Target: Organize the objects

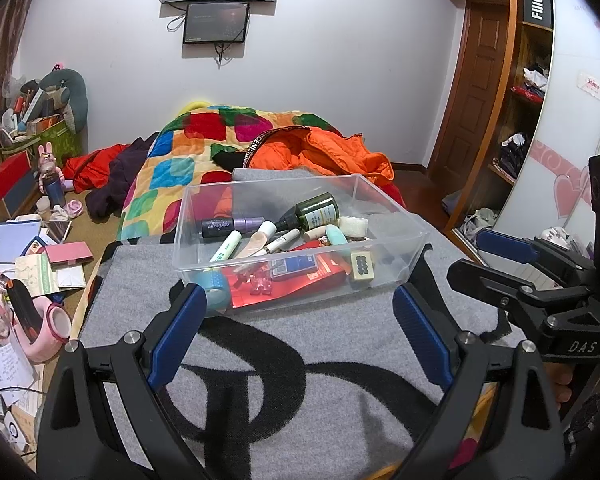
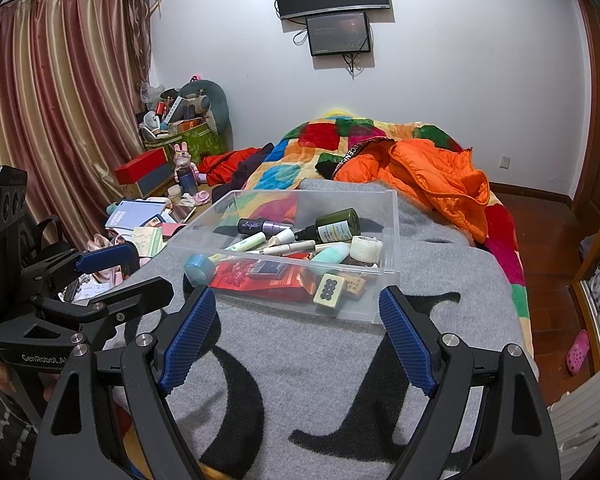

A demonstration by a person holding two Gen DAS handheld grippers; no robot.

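Grey blanket (image 1: 300, 360) on bed, clear bin (image 1: 300, 236) just beyond left tongs (image 1: 300, 320) and right tongs (image 2: 298, 332), both wide open, empty

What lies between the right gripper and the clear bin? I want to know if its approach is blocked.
Nothing: only bare grey blanket lies between the open right gripper and the clear bin, as the right wrist view shows.

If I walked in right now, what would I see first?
Probably the clear plastic box on the grey blanket with big black letters, packed with small things such as a dark green bottle and a teal tape roll. Behind it, a bright orange puffy jacket lies on the colourful patchwork quilt. Both grippers, left gripper and right gripper, sit in front with jaws open, holding nothing.
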